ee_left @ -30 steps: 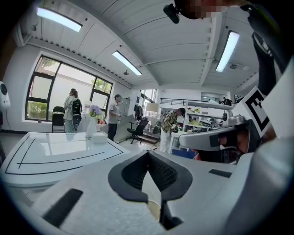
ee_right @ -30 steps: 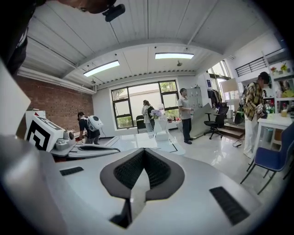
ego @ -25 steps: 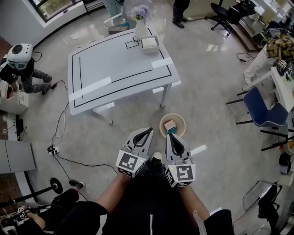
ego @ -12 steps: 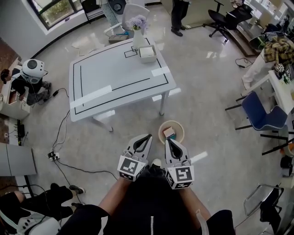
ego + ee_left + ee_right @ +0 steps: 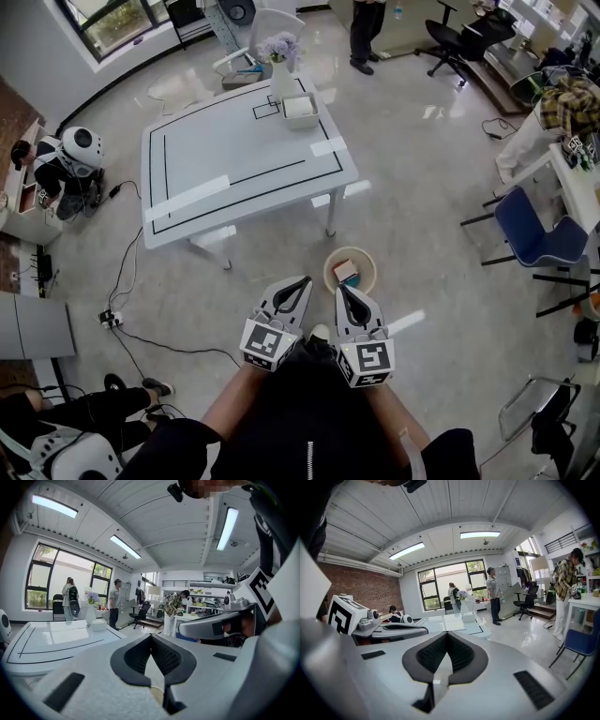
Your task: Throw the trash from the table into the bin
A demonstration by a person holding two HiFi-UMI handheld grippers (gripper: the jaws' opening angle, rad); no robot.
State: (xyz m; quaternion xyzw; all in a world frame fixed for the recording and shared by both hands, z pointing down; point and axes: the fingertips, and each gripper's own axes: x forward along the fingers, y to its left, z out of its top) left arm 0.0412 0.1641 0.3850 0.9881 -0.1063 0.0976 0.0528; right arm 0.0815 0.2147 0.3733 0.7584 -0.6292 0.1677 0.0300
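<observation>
We see a white table (image 5: 234, 150) standing on a pale, glossy floor (image 5: 422, 216), its top marked with a black outline and crossed by two strips of white tape (image 5: 186, 198). At its far edge stand a white vase (image 5: 282, 82) of purple flowers and, just beside it, a shallow white box (image 5: 302, 108). On the floor near the table's closest leg sits a round beige bin (image 5: 328, 271) with trash (image 5: 346, 272) inside, and to the left a black cable (image 5: 127, 267) runs to a power strip (image 5: 109, 319).

Floor (image 5: 422, 187) glossy, polished. Table (image 5: 216, 141) white, smooth, slight sheen. My left gripper (image 5: 302, 280), right gripper (image 5: 343, 289): matt grey plastic.
</observation>
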